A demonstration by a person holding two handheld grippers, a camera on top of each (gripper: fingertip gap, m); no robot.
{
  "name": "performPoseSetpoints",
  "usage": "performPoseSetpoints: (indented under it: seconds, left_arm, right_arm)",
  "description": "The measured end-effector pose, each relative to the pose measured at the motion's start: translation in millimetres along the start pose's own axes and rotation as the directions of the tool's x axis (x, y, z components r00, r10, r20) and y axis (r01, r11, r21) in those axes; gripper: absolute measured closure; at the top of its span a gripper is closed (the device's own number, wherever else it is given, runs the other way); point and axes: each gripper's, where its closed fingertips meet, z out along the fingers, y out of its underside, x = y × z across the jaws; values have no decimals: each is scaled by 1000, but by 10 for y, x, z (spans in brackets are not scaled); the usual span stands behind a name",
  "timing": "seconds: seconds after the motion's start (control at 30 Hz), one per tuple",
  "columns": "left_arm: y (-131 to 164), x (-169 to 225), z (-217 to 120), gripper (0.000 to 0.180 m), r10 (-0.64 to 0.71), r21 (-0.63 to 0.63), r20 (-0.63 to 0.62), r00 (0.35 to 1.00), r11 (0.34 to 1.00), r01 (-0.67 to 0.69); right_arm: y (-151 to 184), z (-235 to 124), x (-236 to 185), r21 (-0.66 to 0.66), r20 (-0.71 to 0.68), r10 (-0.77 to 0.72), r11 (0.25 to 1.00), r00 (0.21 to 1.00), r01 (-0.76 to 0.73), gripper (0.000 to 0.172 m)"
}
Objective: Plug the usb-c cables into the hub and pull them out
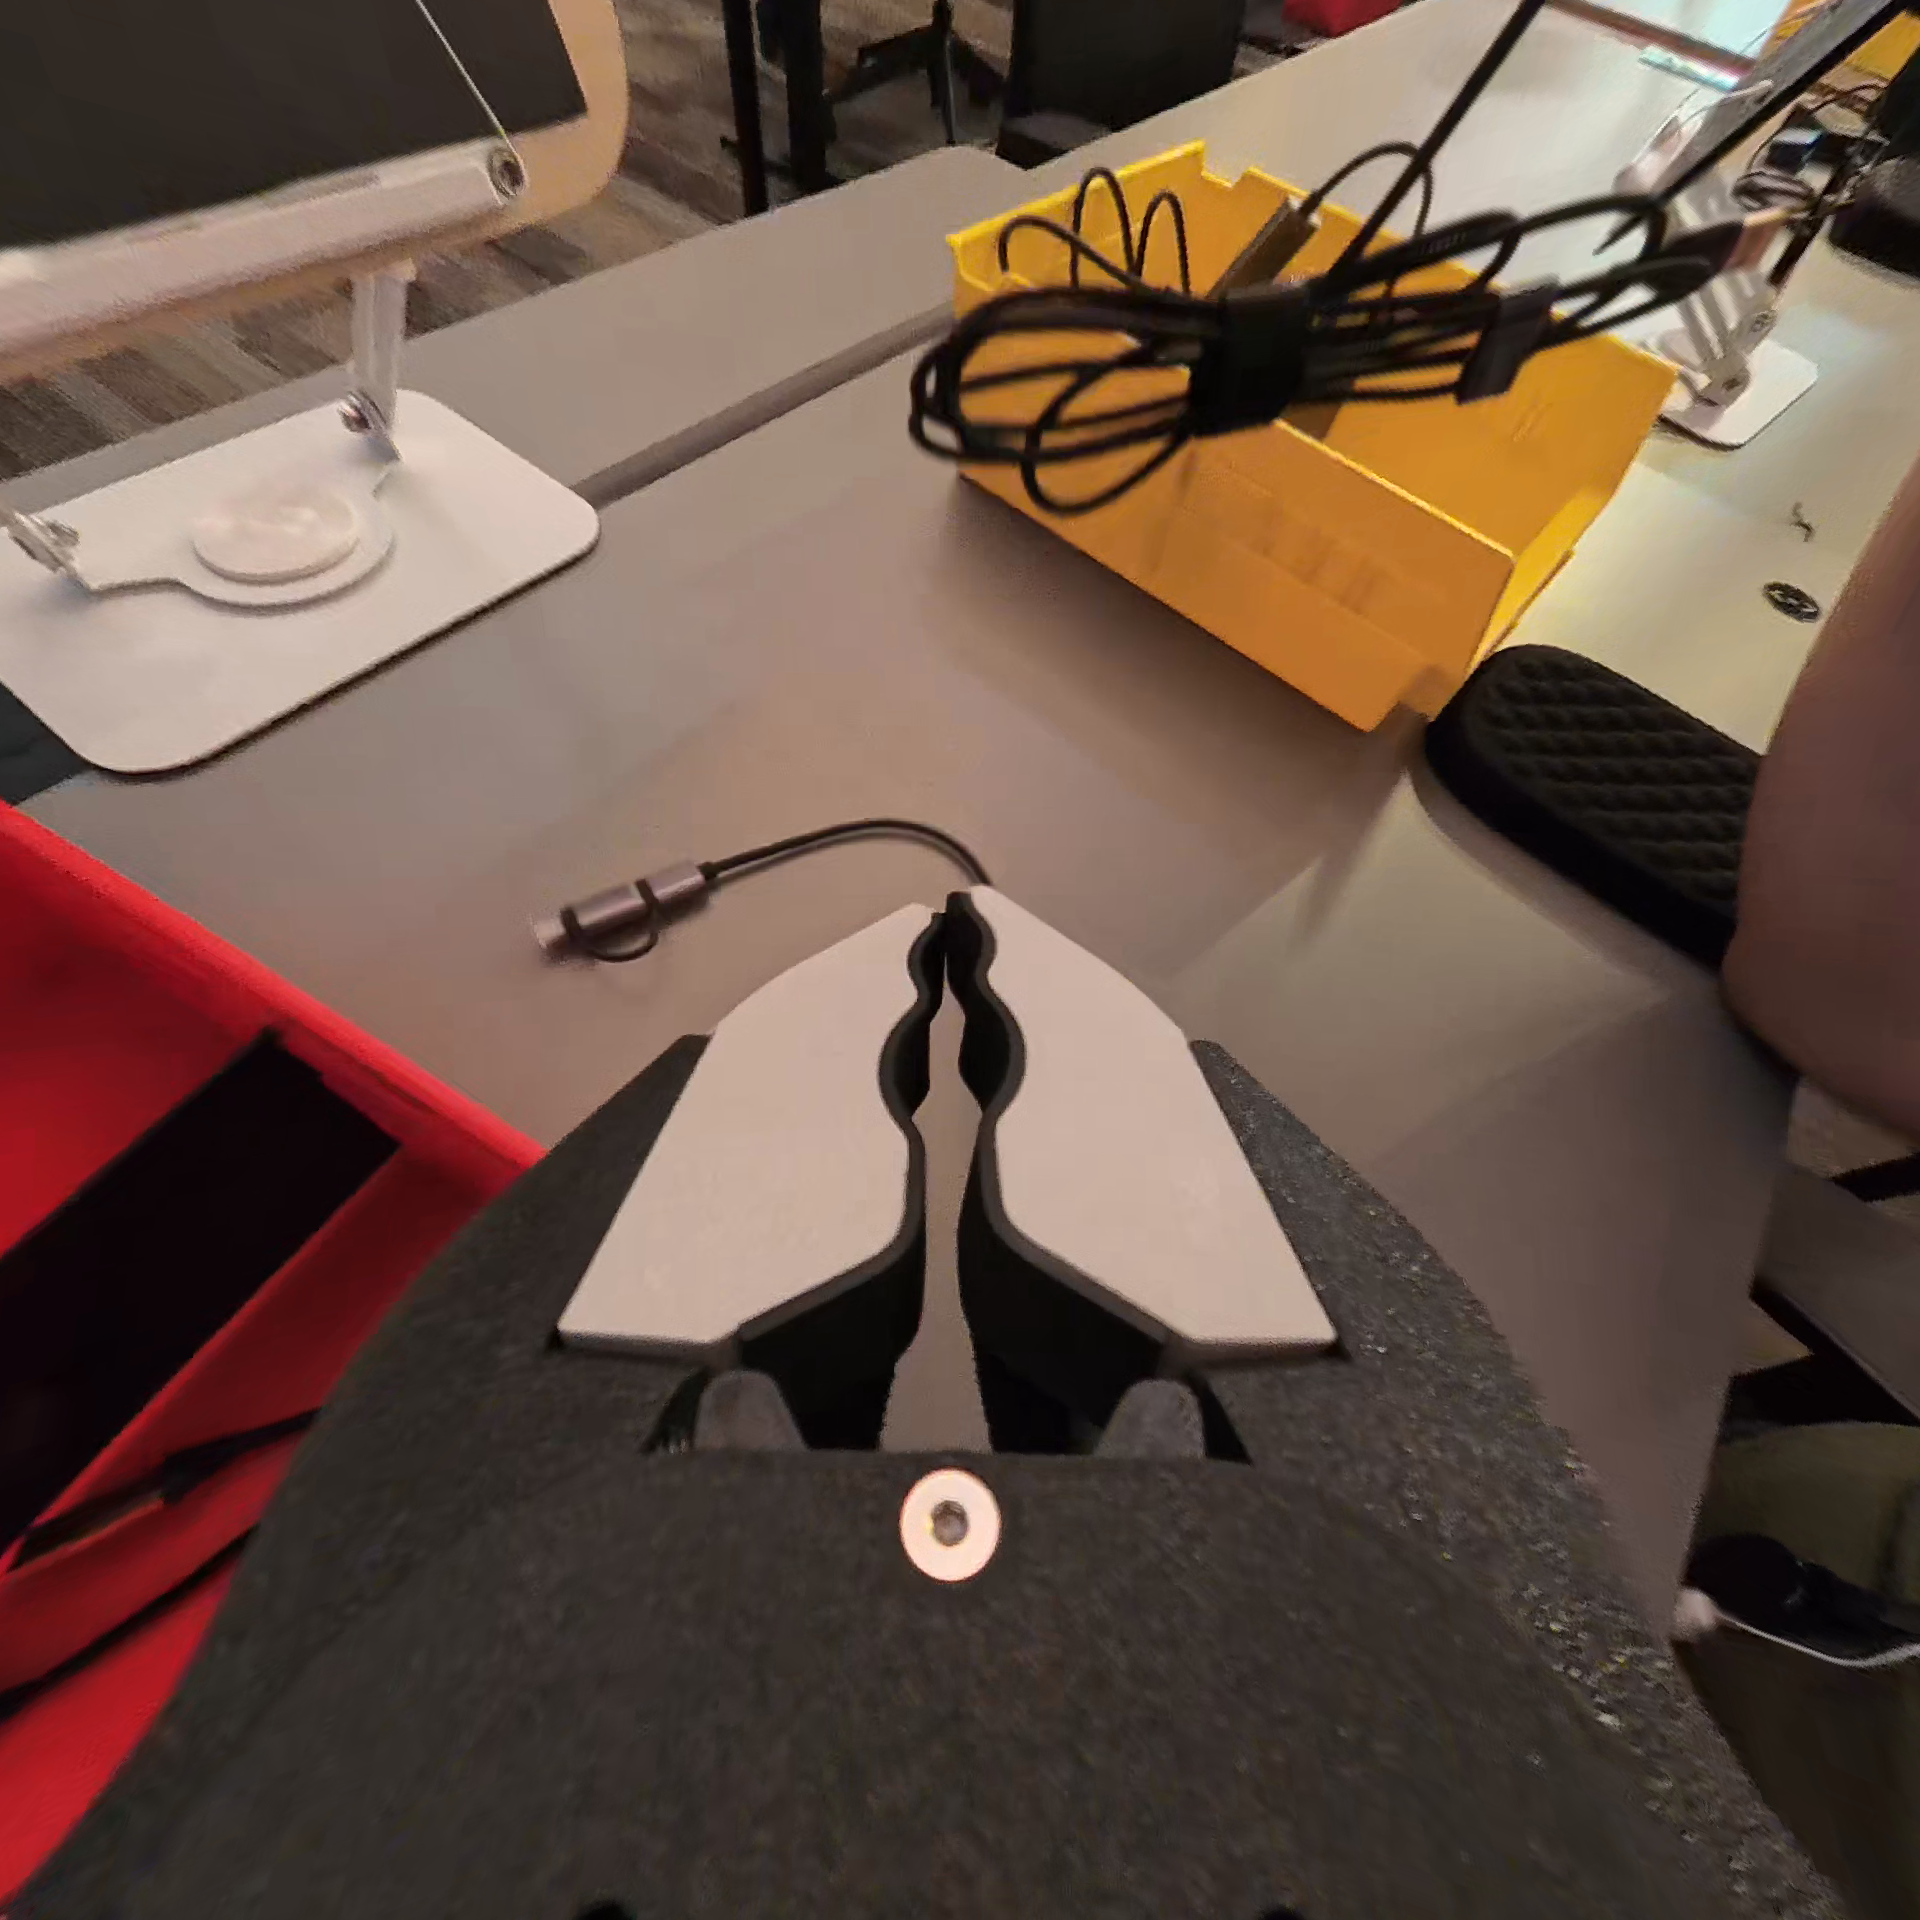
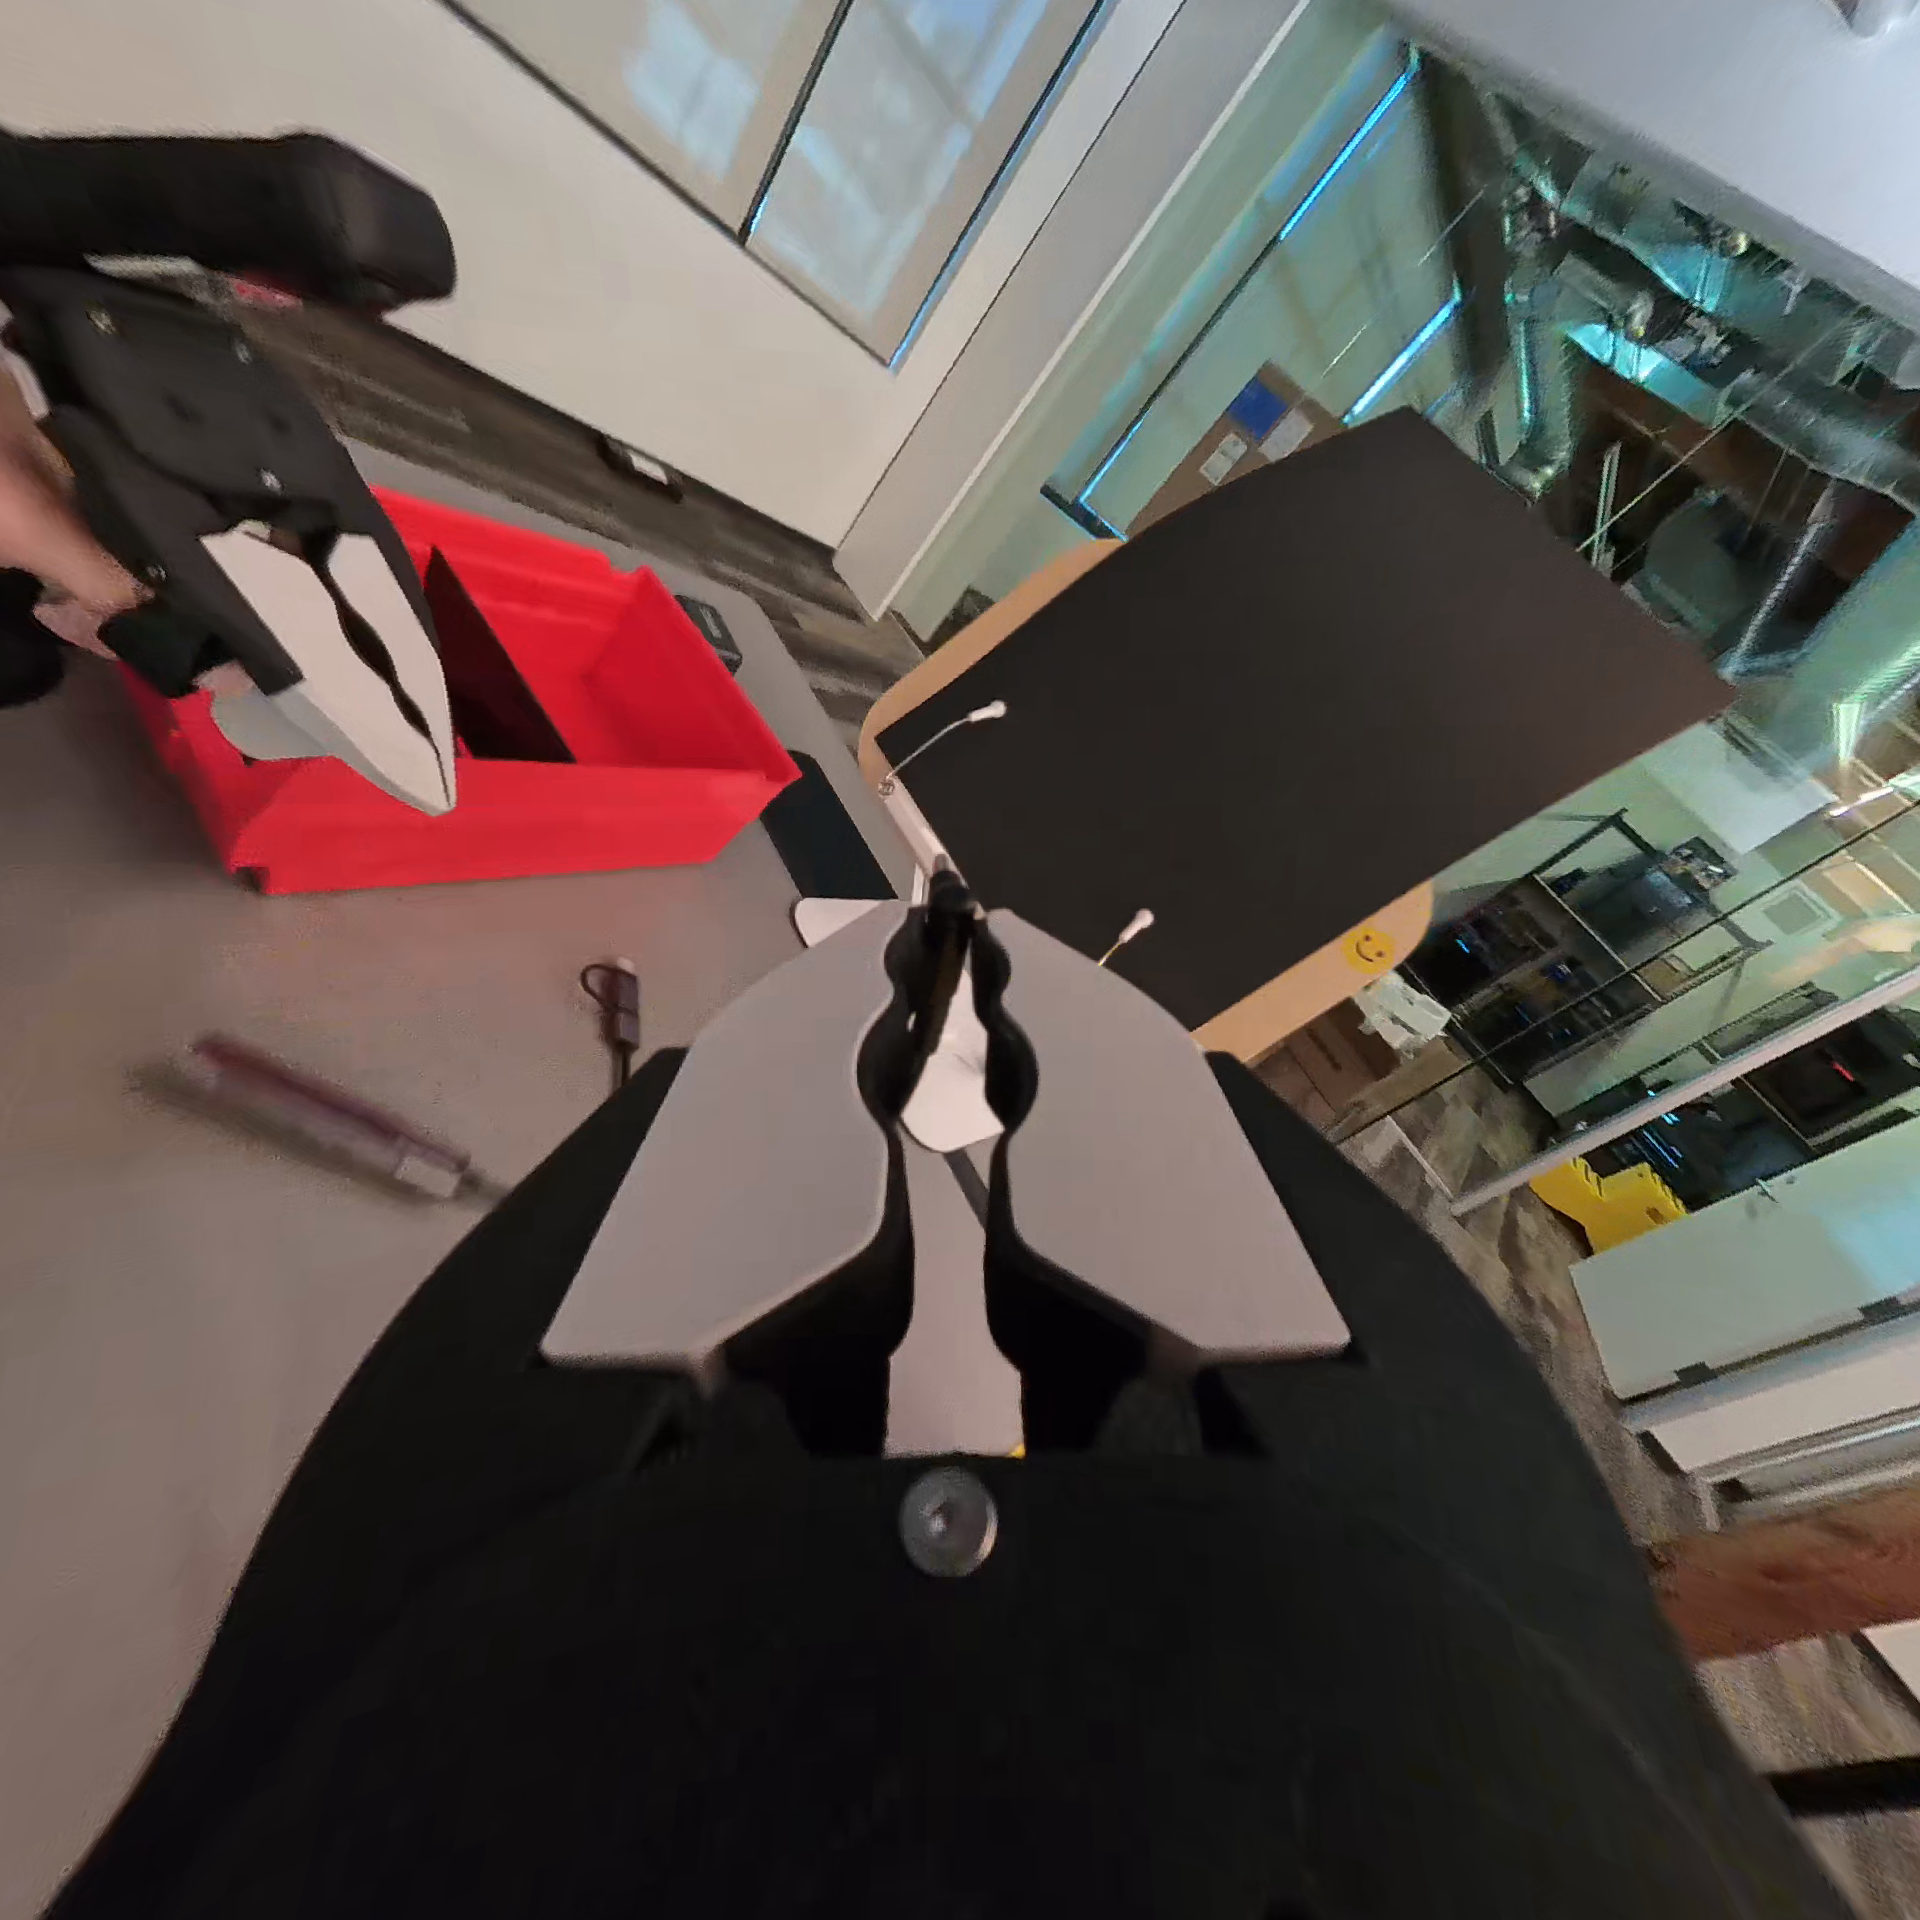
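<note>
Black cable (image 2: 940,971) is clamped upright between the right gripper (image 2: 948,925) fingertips; the left gripper (image 1: 951,914) is seen closed, bare.

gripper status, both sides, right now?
Left gripper: closed, nothing between its fingers.
Right gripper: closed on a black cable.

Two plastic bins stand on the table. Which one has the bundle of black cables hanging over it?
The yellow bin. The cable bundle hangs over it; the red bin, at the left, has none above it.
</note>
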Motion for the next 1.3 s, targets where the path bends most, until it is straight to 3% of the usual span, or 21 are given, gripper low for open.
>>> performPoseSetpoints:
  seconds: [0.17, 0.23, 0.3, 0.4, 0.47, 0.97, 1.03, 1.1, 1.3]
  left_arm:
    - [409, 231, 142, 180, -25, -133, -41, 999, 991, 19]
    - [700, 338, 257, 162, -17, -194, -8, 1000, 981, 15]
    - [936, 393, 395, 156, 20, -214, 44, 999, 977, -10]
    - [1140, 398, 606, 139, 52, -205, 114, 992, 978, -28]
    - [1301, 385, 696, 134, 64, -267, 138, 988, 963, -25]
    - [1288, 337, 763, 141, 68, -286, 167, 984, 958, -17]
    - [1282, 326, 762, 159, 85, -283, 158, 984, 958, -37]
    - [1282, 317, 760, 159, 93, -291, 149, 984, 956, -46]
    - [1190, 416, 742, 160, -32, -240, 45, 998, 970, 42]
  right_arm:
    - [144, -18, 19, -58, -4, -31, 998, 999, 31, 163]
    - [199, 21, -9, -94, 7, -52, 994, 999, 53, 163]
    - [197, 55, -38, -100, 18, -64, 993, 998, 65, 163]
    - [133, 89, -89, -72, 39, -65, 995, 997, 68, 162]
    - [108, 95, -121, -65, 51, -72, 995, 996, 76, 162]
    - [160, -23, -118, -79, 67, -72, 994, 995, 77, 163]
    - [164, -35, -115, -78, 67, -69, 994, 995, 74, 163]
    - [166, -42, -115, -76, 71, -65, 995, 995, 70, 162]
    - [196, -27, -128, -85, 81, -63, 994, 995, 69, 162]
